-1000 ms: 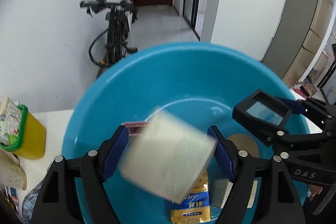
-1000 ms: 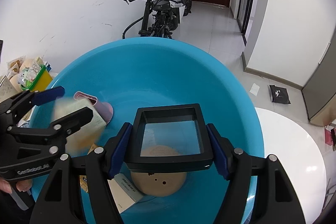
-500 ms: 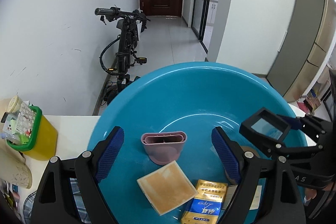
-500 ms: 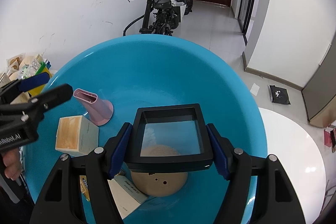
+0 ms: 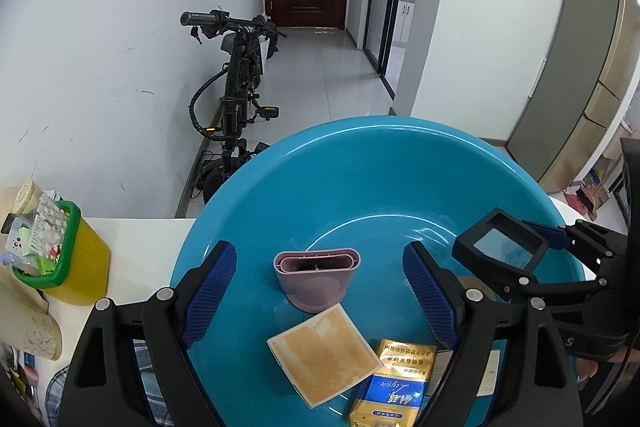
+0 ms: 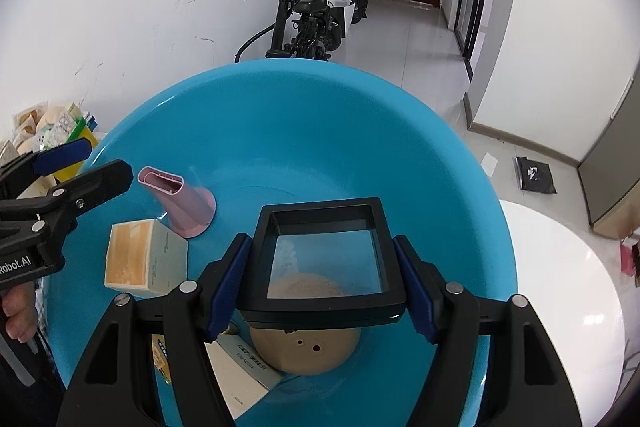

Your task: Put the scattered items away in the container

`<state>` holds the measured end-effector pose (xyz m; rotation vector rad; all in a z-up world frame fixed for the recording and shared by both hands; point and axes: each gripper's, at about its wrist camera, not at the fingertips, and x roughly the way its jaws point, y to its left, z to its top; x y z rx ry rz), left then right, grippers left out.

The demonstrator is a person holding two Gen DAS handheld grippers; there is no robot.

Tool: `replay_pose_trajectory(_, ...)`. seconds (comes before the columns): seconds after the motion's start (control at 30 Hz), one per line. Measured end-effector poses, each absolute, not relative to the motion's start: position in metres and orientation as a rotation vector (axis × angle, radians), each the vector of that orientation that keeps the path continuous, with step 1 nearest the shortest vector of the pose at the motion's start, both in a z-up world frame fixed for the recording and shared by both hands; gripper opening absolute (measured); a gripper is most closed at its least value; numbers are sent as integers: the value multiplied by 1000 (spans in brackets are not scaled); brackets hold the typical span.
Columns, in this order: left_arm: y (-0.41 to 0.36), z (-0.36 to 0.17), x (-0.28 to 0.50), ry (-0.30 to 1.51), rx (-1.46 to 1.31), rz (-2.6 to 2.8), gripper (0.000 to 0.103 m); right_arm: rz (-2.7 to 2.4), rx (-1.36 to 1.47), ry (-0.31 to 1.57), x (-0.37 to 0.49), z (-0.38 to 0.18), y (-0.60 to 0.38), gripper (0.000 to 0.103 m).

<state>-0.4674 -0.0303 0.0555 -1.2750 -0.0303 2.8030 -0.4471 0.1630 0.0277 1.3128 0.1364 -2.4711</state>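
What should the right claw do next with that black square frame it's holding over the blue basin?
Probably open and let it drop. The right claw is shut on the black square frame, which hangs above the blue basin where the pink nozzle and tan box already lie.

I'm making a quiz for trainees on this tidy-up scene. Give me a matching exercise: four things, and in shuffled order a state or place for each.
Things:
1. black square frame
2. pink nozzle
3. left gripper
4. yellow bin

States or places:
A. on the table, outside the blue basin
B. open, holding nothing
C. clamped in the right gripper
D. standing inside the basin

Pairs: 1-C, 2-D, 3-B, 4-A
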Motion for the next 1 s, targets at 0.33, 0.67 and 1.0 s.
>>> replay_pose_trajectory(0.33,-29,57,-469,-29,-1277,2815,87,-2504,1291,215,-440,34,156,83)
replay_pose_trajectory(0.67,-29,61,-468,-28,-1262,2828,87,-2523,1334,223,-445,30,162,83)
replay_pose_trajectory(1.0,-26,79,-456,-13,-1104,2869,92,-2637,1267,165,-444,48,173,83)
